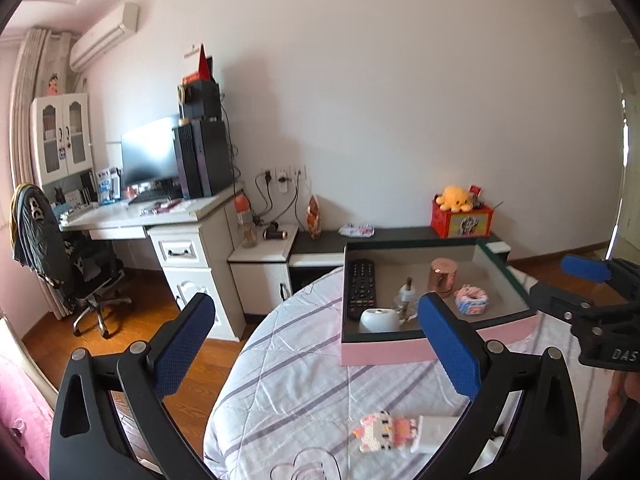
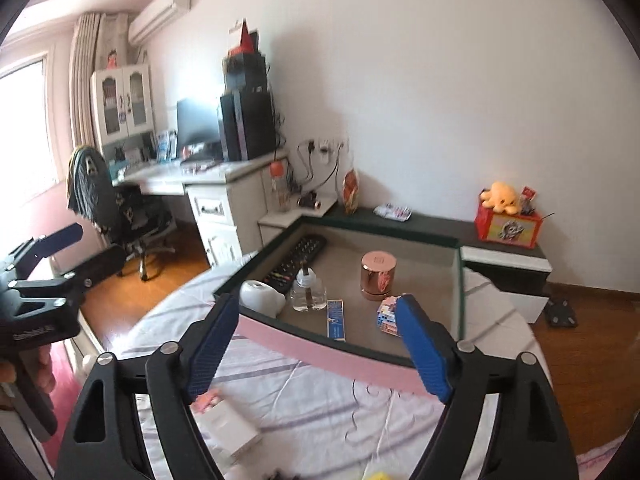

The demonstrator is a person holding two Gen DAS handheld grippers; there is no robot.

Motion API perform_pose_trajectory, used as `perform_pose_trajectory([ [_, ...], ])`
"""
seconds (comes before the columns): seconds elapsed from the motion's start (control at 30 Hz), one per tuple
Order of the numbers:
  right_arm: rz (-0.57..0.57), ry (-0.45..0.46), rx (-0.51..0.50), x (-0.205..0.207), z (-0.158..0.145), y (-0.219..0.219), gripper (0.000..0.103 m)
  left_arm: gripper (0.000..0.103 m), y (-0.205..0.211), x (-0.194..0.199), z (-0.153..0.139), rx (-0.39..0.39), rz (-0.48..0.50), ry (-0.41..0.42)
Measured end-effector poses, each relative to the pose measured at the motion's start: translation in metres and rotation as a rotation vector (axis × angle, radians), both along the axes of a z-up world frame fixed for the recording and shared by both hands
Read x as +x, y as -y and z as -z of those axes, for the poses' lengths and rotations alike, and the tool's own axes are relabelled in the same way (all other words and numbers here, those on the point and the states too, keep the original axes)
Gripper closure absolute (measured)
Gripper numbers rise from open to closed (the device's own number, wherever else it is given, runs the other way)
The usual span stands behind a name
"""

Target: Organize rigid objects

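Rigid objects sat inside a shallow pink-sided box (image 1: 384,350) placed on a striped quilt (image 1: 288,380). The box held a black remote control (image 1: 361,288) along its left wall, a white rounded item (image 1: 378,320) at the near-left corner, a clear glass bottle (image 2: 307,292), a copper-coloured canister (image 2: 378,276), a narrow blue packet (image 2: 335,319) lying flat, and a small pink-and-blue block item (image 1: 472,299). Outside the box, on the quilt, lay a pink-and-white brick figure (image 1: 382,430) touching a white rectangular box (image 1: 430,434). The left gripper (image 1: 316,344) hovered above the quilt with jaws spread wide, holding nothing. The right gripper (image 2: 316,344) was positioned at the near wall of the box, jaws likewise wide apart and unloaded.
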State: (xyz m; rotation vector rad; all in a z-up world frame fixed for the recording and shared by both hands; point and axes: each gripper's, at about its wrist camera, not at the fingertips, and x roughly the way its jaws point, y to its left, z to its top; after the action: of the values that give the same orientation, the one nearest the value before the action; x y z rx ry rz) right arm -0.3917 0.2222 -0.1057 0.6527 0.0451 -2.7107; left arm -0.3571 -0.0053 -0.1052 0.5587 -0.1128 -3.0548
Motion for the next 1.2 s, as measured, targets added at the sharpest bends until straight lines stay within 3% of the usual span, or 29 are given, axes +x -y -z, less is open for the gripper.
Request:
perform_pose_trajectory([
  [0.07, 0.021, -0.039, -0.006, 0.022, -0.009, -0.002, 0.016, 0.000, 0.000, 0.020, -0.007, 0.004, -0.006, -0.030],
  [0.17, 0.069, -0.089, 0.002, 0.055, -0.017, -0.004, 0.000, 0.000, 0.000, 0.055, -0.014, 0.024, -0.020, -0.091],
  [0.4, 0.166, -0.181, 0.010, 0.132, -0.022, -0.010, 0.000, 0.000, 0.002, 0.122, -0.020, -0.002, -0.058, -0.173],
  [0.6, 0.210, -0.195, 0.010, 0.179, -0.019, -0.014, 0.000, 0.000, 0.003, 0.158, -0.012, -0.005, -0.025, -0.157],
  [0.9, 0.240, -0.208, 0.039, 0.213, -0.021, -0.012, 0.000, 0.000, -0.001, 0.180, -0.008, -0.027, 0.007, -0.138],
  [1.2, 0.252, -0.183, 0.048, 0.213, -0.015, -0.013, 0.000, 0.000, -0.003, 0.186, -0.006, -0.033, 0.012, -0.135],
])
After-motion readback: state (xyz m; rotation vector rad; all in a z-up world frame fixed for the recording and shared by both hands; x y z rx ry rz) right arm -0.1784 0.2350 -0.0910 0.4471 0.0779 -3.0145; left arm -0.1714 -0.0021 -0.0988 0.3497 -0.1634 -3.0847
